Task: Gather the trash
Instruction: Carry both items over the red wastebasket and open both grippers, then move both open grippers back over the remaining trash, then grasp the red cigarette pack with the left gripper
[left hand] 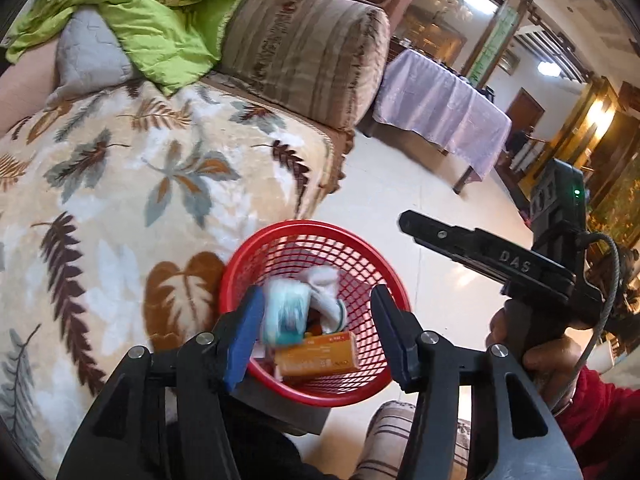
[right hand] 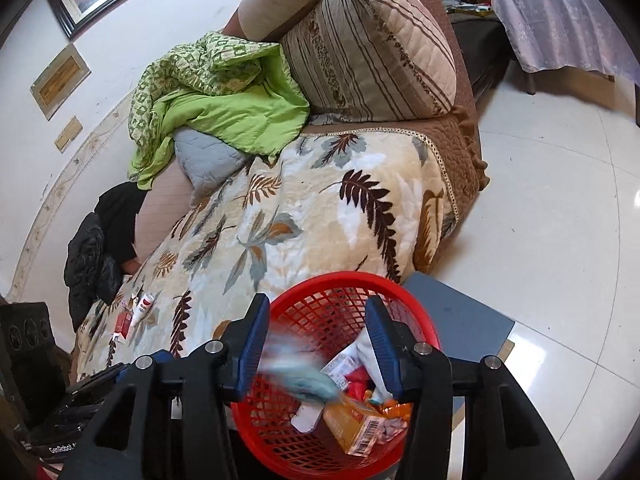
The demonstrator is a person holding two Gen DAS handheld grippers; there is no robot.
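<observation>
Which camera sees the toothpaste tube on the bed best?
The right wrist view: the white and red tube lies small at the far end of the leaf-print blanket. The left wrist view shows none of it.

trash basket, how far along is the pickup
Done: the red basket already holds an orange box and wrappers. In hand: nothing gripped; both tools are open above it, and a blurred pale blue item is dropping in. Left: a white tube and red packet lie on the leaf-print blanket.

A red plastic mesh basket (left hand: 360, 384) stands by a fleecy leaf-print blanket (left hand: 120, 208) on glossy floor tiles (right hand: 560, 240).
</observation>
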